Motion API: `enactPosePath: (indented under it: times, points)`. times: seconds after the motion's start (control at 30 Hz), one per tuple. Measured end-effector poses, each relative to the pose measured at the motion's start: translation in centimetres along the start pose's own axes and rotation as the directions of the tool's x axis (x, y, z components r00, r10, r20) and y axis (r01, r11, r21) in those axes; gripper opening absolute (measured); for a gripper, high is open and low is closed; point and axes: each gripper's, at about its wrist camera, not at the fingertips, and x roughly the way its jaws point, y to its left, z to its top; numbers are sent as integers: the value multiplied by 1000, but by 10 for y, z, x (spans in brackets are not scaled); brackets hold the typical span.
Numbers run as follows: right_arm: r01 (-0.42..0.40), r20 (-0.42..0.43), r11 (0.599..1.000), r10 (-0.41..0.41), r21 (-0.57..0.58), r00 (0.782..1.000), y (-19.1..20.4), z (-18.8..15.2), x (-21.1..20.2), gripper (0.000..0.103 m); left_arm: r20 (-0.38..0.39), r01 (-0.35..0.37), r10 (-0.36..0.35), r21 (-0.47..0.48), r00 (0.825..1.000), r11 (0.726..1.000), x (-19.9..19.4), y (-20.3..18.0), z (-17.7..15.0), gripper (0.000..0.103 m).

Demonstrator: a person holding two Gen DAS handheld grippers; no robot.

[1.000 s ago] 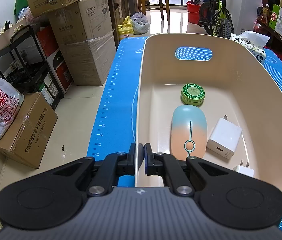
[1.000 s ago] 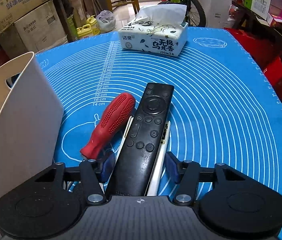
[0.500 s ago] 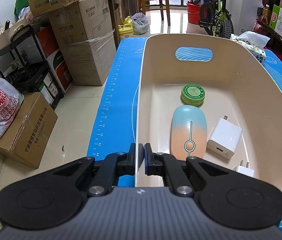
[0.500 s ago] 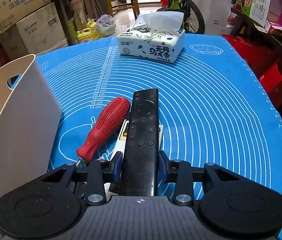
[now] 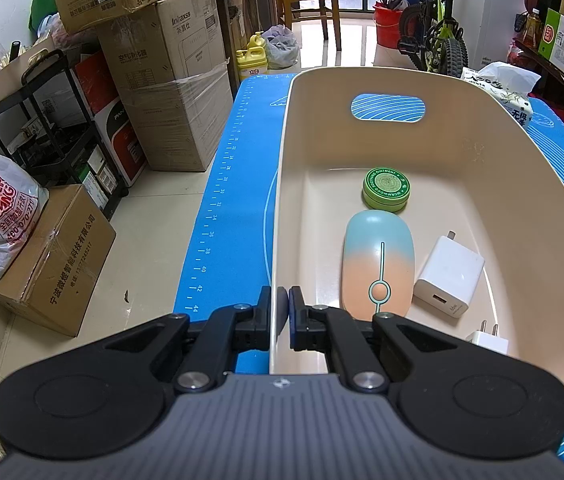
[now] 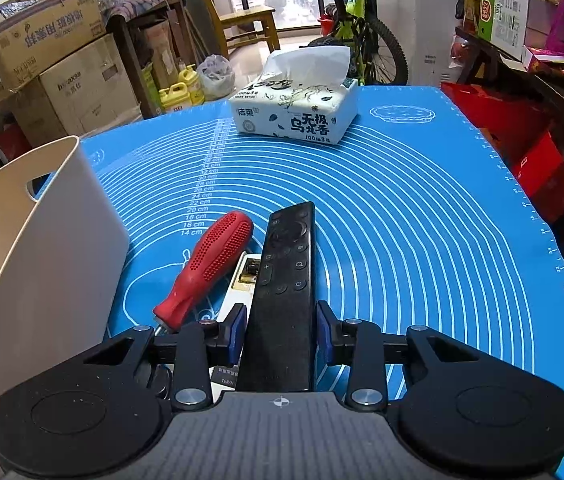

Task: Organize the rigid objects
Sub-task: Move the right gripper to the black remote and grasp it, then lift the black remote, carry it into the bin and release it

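I am pinching the black remote [image 6: 286,280] between the blue pads of my right gripper [image 6: 282,334], gripping its near end; its long axis is pointing straight ahead, away from me, along the fingers. Just left of it a red-handled screwdriver [image 6: 206,268] is lying on the blue mat [image 6: 422,216], partly over a white object I cannot identify. Further left, the beige bin [image 6: 42,256] is standing, so the remote must travel leftward. My left gripper [image 5: 280,316] is clamping the bin's near-left wall [image 5: 278,240], steadying it. Inside are lying a mouse [image 5: 378,264], a green tin [image 5: 386,189] and a white charger [image 5: 448,276].
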Motion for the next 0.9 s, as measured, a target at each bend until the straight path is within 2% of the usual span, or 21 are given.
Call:
enactPosePath:
  times: [0.37, 0.47, 0.63, 0.77, 0.9]
  points:
    - [-42, 30, 998, 41, 43, 999, -5, -1, -12, 41, 0, 0, 0, 0, 1000, 1000, 0, 0, 0, 8]
    - [-84, 14, 993, 83, 78, 996, -10, -3, -11, 41, 0, 0, 0, 0, 1000, 1000, 0, 0, 0, 8]
    - [-91, 5, 995, 91, 31, 996, -8, -8, -8, 41, 0, 0, 0, 0, 1000, 1000, 0, 0, 0, 8]
    - [-46, -3, 998, 46, -44, 999, -1, -13, -4, 41, 0, 0, 0, 0, 1000, 1000, 0, 0, 0, 8]
    - [-85, 4, 996, 85, 20, 996, -9, -12, -4, 41, 0, -1, 1, 1, 1000, 1000, 0, 0, 0, 8]
